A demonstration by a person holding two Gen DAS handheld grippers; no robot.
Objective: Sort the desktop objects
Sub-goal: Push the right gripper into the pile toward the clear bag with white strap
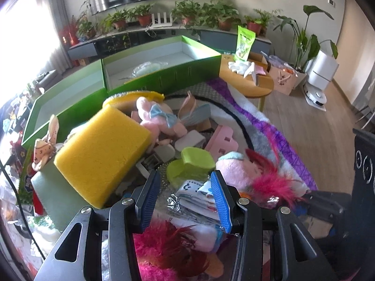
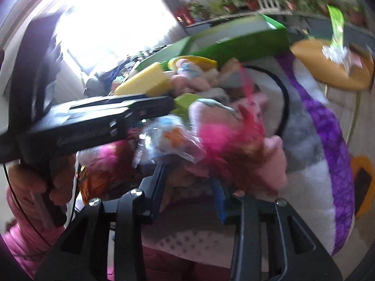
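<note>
No brand or writing could be read; a small white packet [image 1: 196, 189] showed only dark dashes. From the left, two green boxes [image 1: 164, 79] stood open behind the heap, a yellow sponge [image 1: 100, 154] leaned before them, then a pink plush with a blue bow [image 1: 159, 117], a lime-green block [image 1: 194, 164] and pink feathers [image 1: 276, 182], all on a white-and-purple fleece [image 1: 281, 135]; a round wooden table [image 1: 248, 82] stood to the right, with potted plants [image 1: 187, 14] behind. The left gripper [image 1: 185, 201] stood released, its blue pads [image 1: 220, 201] either side of the packet; contact could not be told. The right gripper [image 2: 189, 192], blurred, hung apart above the heap, grasping nothing.
</note>
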